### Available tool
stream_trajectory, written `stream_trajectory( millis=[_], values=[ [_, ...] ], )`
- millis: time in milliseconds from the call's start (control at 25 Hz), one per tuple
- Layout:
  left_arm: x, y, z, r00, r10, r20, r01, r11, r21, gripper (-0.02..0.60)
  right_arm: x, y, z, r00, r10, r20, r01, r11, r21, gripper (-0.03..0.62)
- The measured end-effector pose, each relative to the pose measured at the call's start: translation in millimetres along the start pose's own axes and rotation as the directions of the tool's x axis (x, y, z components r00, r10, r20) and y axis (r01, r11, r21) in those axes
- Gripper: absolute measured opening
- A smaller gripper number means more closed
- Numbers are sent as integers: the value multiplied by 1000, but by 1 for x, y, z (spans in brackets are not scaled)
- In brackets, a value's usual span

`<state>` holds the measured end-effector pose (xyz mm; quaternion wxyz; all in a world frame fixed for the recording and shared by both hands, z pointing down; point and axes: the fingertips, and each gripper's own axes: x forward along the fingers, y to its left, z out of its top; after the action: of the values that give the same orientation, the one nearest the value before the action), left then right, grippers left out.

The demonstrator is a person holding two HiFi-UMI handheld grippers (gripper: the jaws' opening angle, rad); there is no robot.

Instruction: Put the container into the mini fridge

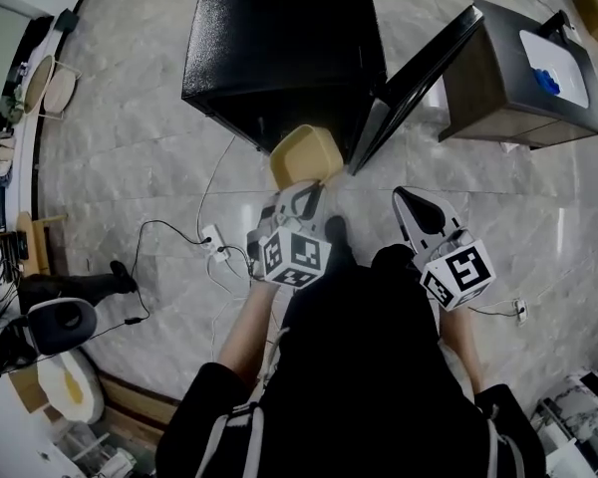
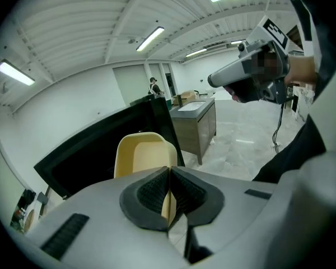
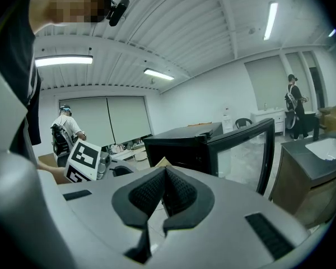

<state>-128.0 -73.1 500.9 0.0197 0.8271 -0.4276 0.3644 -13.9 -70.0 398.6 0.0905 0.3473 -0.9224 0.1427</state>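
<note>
The step in hand is the carrying of the container toward the mini fridge. The left hand-held gripper (image 1: 297,195) is clamped on the near wall of the yellow container (image 1: 304,155), and its ribbed pads press on this thin wall from both sides. The container is held in the air just in front of the dark opening of the black mini fridge (image 1: 279,38), which stands on the marble floor. The fridge door (image 1: 419,83) is swung open to the right. It seems that the container is not yet inside.

The right hand-held gripper (image 1: 407,199) hangs to the right, near the open door, with its jaws together and nothing between them.

The next move probably calls for pushing the container forward, far enough into the opening to rest on a shelf or on the bottom, and keeping it clear of the door edge. Only then should the left jaws let go. The inside of the fridge is too dark to show a shelf.

The container is pale yellow and looks like plastic. It is rectangular with rounded corners, it has no lid, and the part of its inside that shows is empty.
</note>
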Motion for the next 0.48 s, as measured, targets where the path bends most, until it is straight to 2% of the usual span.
stream_trajectory(
  millis=[120,280,400,480],
  values=[
    [24,10,-19,998,17,-63,-10,994,111,41,8,6,-5,1000,16,-16,-16,1000,-1,18],
    [59,27,-41,989,46,-142,-7,964,265,41,11,7,-10,998,22,-59,-22,1000,1,18],
    [82,36,-54,983,45,-181,17,946,325,41,11,4,-14,996,17,-84,-16,1000,8,18],
    [98,41,-60,979,34,-201,36,942,332,41,10,0,-15,995,6,-97,-5,1000,11,18]
  ],
)
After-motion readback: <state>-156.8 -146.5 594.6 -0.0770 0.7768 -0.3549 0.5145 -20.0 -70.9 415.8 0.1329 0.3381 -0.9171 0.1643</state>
